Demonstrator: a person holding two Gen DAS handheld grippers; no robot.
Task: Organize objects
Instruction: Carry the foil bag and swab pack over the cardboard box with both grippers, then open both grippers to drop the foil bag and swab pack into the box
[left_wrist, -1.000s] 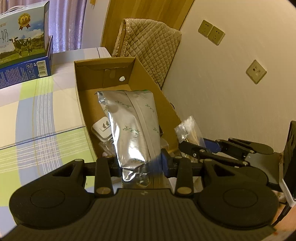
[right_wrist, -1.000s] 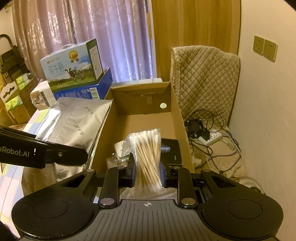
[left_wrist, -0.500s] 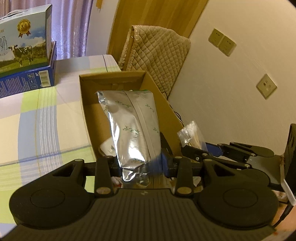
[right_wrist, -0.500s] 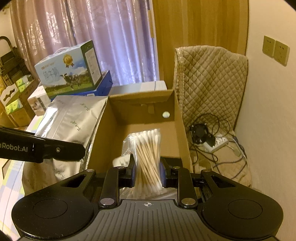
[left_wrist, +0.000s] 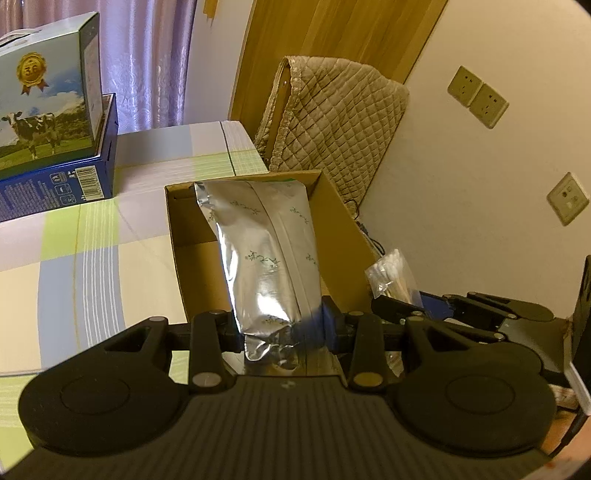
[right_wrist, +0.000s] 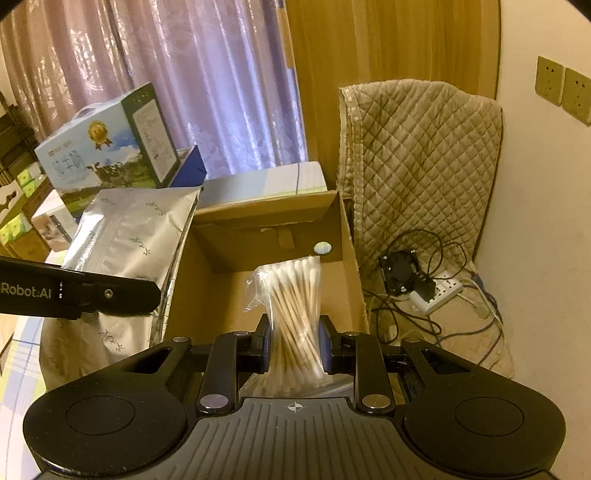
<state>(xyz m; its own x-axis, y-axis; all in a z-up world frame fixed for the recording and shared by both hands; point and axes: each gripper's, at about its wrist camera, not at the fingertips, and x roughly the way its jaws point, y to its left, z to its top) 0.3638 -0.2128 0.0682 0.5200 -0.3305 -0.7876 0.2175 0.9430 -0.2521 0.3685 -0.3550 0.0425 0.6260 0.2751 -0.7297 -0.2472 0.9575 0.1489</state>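
Silver foil, printed with small green sprigs, filled the space between the jaws of the left gripper (left_wrist: 281, 328), which were clamped on the lower end of a foil pouch (left_wrist: 266, 254); the pouch rose ahead of them, in front of the open cardboard box (left_wrist: 184, 258) on the checked counter (left_wrist: 92, 266). Just right of them, the right gripper (right_wrist: 294, 343) had its jaws pressed against a clear bag of cotton swabs (right_wrist: 297, 306), held upright over the box. Beyond the left jaws, stacked milk cartons (left_wrist: 44, 110) stood by the purple curtain (right_wrist: 207, 92).
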